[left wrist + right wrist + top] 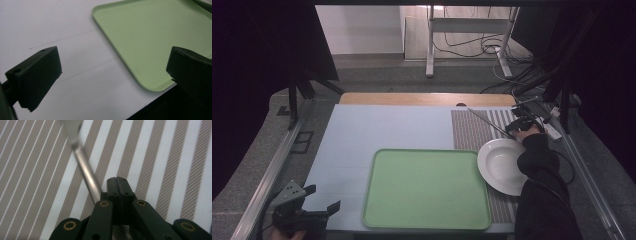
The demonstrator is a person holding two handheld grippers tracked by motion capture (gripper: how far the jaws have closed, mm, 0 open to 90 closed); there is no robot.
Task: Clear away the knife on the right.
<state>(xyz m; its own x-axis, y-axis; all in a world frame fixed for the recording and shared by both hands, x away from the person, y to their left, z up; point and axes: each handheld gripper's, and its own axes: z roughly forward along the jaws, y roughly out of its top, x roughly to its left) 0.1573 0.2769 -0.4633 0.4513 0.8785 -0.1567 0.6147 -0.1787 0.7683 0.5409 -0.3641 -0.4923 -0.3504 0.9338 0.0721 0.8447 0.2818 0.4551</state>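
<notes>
My right gripper (513, 128) hovers over the striped placemat (472, 131) at the table's far right and is shut on a long silver utensil (487, 121) that points away to the upper left. In the right gripper view the jaws (117, 181) stand pressed together, and the utensil's shaft (86, 172) runs out past their left side above the placemat (162, 157); its far end is blurred. My left gripper (323, 197) stands open at the table's front left corner. In its own view the left gripper (112, 65) holds nothing, with the green tray (150, 37) ahead on the right.
A green tray (369, 190) lies bare at the front middle of the pale blue table top (362, 130). A white deep plate (499, 165) rests on the placemat just right of the tray, beside the person's dark sleeve (539, 200). Cables and a stand lie beyond the table.
</notes>
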